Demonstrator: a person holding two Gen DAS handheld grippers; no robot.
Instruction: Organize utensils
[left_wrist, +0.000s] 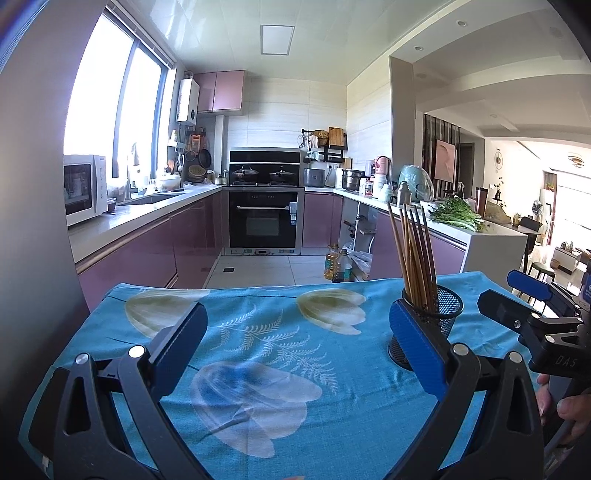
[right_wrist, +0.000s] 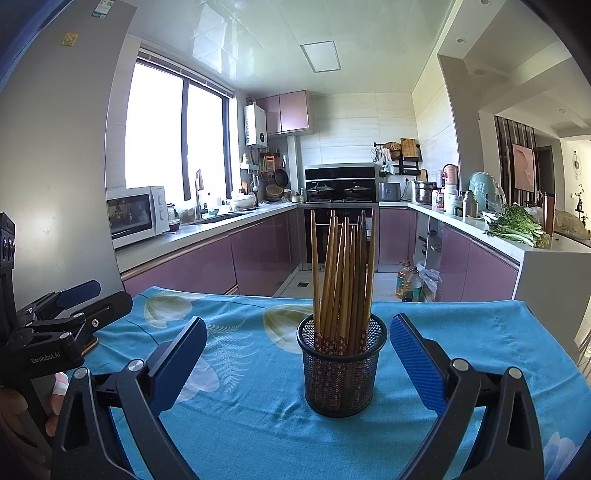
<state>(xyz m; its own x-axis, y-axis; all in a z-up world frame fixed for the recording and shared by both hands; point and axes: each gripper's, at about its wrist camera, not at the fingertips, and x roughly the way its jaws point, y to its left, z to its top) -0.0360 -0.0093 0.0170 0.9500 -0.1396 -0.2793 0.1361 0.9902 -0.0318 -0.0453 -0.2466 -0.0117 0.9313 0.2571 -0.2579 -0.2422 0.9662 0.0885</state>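
A black mesh cup (right_wrist: 341, 367) stands upright on a table with a blue flowered cloth (right_wrist: 258, 413). Several wooden chopsticks (right_wrist: 341, 280) stand in it, handles down. My right gripper (right_wrist: 297, 354) is open and empty, its jaws wide on either side of the cup and short of it. In the left wrist view the cup (left_wrist: 445, 314) with its chopsticks (left_wrist: 415, 258) stands behind the right fingertip. My left gripper (left_wrist: 295, 339) is open and empty over the cloth (left_wrist: 280, 369). Each gripper shows at the edge of the other's view.
Beyond the table's far edge lies a kitchen with purple cabinets, an oven (right_wrist: 340, 236) and counters on both sides. Oil bottles (right_wrist: 406, 284) stand on the floor. A grey wall (left_wrist: 33, 221) rises on the left.
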